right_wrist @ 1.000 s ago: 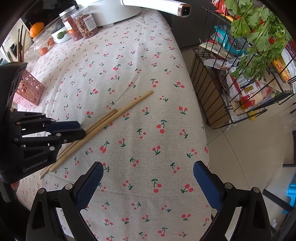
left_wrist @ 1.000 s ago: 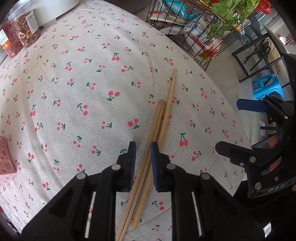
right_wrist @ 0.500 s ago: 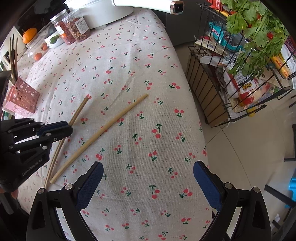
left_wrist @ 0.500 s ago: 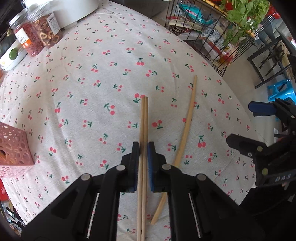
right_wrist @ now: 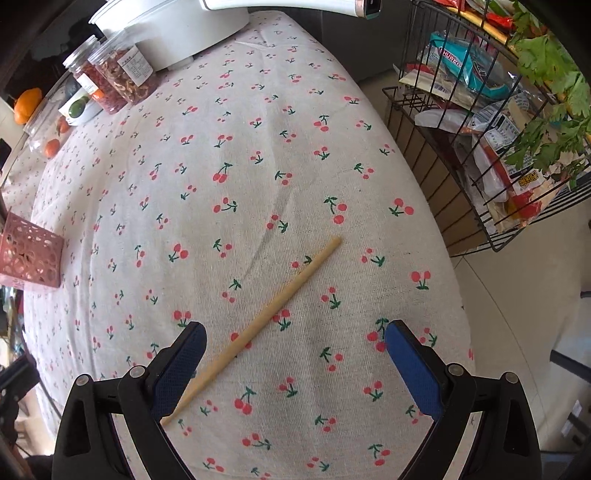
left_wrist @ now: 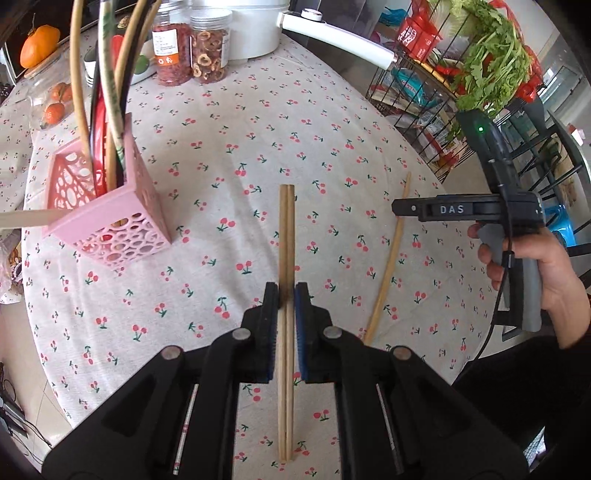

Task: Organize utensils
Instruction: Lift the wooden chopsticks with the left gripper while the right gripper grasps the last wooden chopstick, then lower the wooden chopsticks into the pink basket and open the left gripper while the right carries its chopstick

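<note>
My left gripper (left_wrist: 286, 295) is shut on two wooden chopsticks (left_wrist: 286, 236) and holds them lifted above the cherry-print tablecloth. A pink perforated utensil holder (left_wrist: 107, 218) with several utensils in it stands to their left; it also shows in the right wrist view (right_wrist: 27, 254). A third chopstick (left_wrist: 388, 258) lies on the cloth to the right. In the right wrist view that chopstick (right_wrist: 266, 314) lies diagonally just ahead of my right gripper (right_wrist: 293, 350), which is wide open and empty above the cloth.
Two clear jars (left_wrist: 188, 55) and a white cooker (left_wrist: 251, 26) stand at the far end of the table. A wire rack (right_wrist: 480, 129) with packets and greens stands beyond the table's right edge. Oranges (left_wrist: 38, 44) are at the far left.
My left gripper has lifted two chopsticks off the cloth and swung left toward the pink holder. My right gripper has moved closer to the single chopstick left on the table.
</note>
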Motion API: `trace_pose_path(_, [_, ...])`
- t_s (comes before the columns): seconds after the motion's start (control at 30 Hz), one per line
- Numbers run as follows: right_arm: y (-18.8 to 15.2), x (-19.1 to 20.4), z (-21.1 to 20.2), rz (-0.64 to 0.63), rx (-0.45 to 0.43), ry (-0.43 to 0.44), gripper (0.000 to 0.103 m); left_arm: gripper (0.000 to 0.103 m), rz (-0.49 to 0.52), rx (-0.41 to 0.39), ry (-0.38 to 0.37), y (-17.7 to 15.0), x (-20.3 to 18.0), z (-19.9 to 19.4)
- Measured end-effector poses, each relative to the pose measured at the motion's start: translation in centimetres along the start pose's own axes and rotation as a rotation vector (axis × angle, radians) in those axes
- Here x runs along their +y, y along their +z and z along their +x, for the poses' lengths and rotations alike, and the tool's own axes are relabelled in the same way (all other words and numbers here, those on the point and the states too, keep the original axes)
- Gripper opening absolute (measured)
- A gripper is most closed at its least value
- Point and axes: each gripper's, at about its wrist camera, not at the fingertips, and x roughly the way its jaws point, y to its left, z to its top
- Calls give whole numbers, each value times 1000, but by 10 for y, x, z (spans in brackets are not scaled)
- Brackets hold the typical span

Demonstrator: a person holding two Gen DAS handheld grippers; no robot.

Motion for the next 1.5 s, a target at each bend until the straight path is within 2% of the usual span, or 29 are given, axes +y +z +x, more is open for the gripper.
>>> trace_pose_path(0.13, [4, 12, 7, 11, -23, -71, 92, 10, 1, -34, -6, -7, 5, -13])
trace_pose_path(0.2, [2, 23, 6, -9, -45, -103, 79, 10, 0, -48, -5, -11, 7, -19])
trace_pose_path(0.23, [2, 29, 4, -19, -58, -95, 75, 10, 0, -54, -5, -12, 8, -21])
trace_pose_path(0.3, [1, 39, 2, -39, -67, -90, 61, 10, 1, -64, -3, -14, 11, -25])
trace_pose_path(0.33, [0, 44, 2, -47, -72, -89, 58, 10, 1, -68, -2, -15, 12, -26])
trace_pose_path(0.5, [-5, 61, 0, -85, -93, -58, 18, 10, -9, -89, 5, -22, 18, -34])
trace_pose_path(0.73, [-15, 80, -4, -143, -123, 58, 6, 10, -26, -135, 10, -28, 27, -45])
trace_pose_path(1.03, [-37, 92, -58, -201, -313, 188, 6, 10, -41, -249, 31, -36, 36, -76])
trace_pose_path(1.3, [-62, 102, -127, -249, -527, 277, 6, 9, -33, -440, 43, -35, 31, -125])
trace_pose_path(1.5, [-69, 109, -186, -273, -724, 335, 6, 8, -43, -647, 82, -24, 36, -174])
